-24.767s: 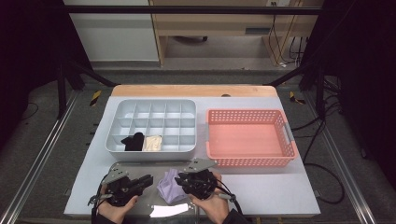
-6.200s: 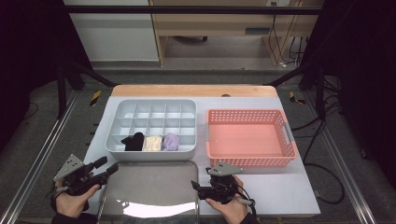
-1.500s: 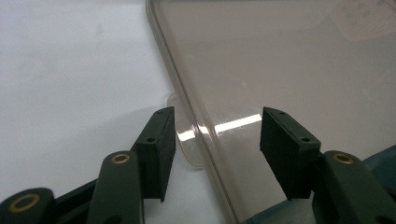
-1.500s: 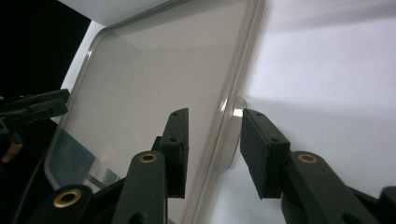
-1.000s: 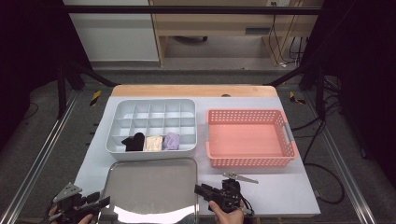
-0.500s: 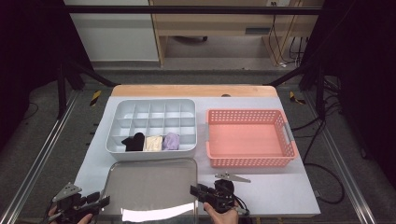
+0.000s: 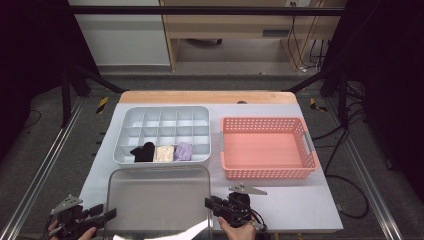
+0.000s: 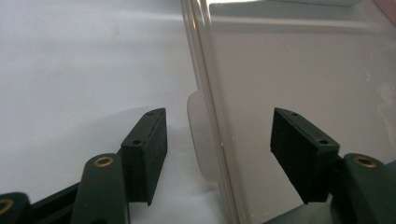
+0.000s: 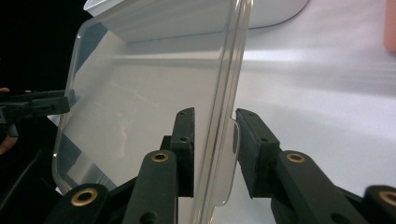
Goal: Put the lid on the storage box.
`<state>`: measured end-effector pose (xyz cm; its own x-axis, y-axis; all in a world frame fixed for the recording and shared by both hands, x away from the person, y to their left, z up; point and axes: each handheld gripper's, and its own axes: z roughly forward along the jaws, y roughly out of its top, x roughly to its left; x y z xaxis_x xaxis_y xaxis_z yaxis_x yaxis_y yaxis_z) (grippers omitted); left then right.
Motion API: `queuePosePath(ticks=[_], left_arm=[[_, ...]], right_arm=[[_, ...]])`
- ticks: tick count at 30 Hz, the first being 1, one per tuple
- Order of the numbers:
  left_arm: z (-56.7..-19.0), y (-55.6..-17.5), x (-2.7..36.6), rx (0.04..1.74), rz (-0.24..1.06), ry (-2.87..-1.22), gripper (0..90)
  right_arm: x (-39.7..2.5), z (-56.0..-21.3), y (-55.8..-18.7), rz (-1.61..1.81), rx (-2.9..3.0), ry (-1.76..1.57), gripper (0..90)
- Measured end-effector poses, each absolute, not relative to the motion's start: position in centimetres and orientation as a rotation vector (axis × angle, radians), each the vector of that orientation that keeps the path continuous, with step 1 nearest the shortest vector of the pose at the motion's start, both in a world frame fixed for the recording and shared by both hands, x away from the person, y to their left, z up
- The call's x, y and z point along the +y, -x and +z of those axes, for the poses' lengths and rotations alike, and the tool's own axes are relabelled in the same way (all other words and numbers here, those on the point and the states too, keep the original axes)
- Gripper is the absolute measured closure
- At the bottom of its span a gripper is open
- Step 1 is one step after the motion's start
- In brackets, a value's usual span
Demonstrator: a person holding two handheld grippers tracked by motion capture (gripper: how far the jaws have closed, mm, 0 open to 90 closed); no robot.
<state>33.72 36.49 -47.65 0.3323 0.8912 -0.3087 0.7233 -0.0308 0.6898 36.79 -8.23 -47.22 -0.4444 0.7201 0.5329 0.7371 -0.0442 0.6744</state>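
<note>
Dark studio surround, grey floor with rail tracks, wooden furniture at the back; work surface is a white tabletop (image 7: 300, 210) with a wooden far edge.

Item 1: grey plastic compartment tray (image 7: 165, 132), sixteen-odd cells, on the left half of the table. Its near row holds a black fabric bundle (image 7: 143, 152), a cream fabric bundle (image 7: 163, 153) and a lilac fabric bundle (image 7: 183, 151), side by side; the remaining cells look empty.

Item 2: salmon-pink perforated plastic basket (image 7: 267, 148), right of the tray, empty.

Item 3: clear rectangular plastic lid (image 7: 159, 200), rounded corners, small tab on each long edge. It sits just in front of the tray, near the table's front edge, its right side apparently tilted up.

Item 4: right gripper (image 9: 214, 140), at the lid's right edge. Jaws are narrowly parted with the lid's rim and tab between them; pads look close to contact, though a firm clamp cannot be confirmed.

Item 5: left gripper (image 8: 219, 149), at the lid's left edge. Jaws wide apart, straddling the rim and its tab, holding nothing.

Status, as judged: three bundles are sorted into cells and the basket is emptied, so filling seems done. Remaining: close the left jaws on the tab, lift the lid with both grippers, and set it over the tray.
</note>
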Motion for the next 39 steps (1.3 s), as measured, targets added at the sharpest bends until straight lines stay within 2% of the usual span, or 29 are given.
queuePosePath(ticks=[4, 9, 20, 39], left_arm=[[-47.7, -33.9, 36.6, 1.432, 0.245, -1.788, 38.9], [-47.8, -34.2, 36.7, 1.42, 0.205, -1.78, 47.2], [-47.1, -33.2, 37.1, 1.397, 0.272, -1.681, 61.3], [-43.4, -32.8, 37.2, 1.309, 0.4, -1.59, 65.9]], right_arm=[[-8.2, -47.1, -36.8, -1.555, -2.161, 1.637, 70.0], [-8.3, -47.0, -36.8, -1.563, -2.152, 1.634, 69.9], [-8.3, -47.2, -37.0, -1.533, -2.169, 1.641, 70.0], [-8.6, -43.5, -37.0, -1.617, -2.191, 1.582, 72.3]])
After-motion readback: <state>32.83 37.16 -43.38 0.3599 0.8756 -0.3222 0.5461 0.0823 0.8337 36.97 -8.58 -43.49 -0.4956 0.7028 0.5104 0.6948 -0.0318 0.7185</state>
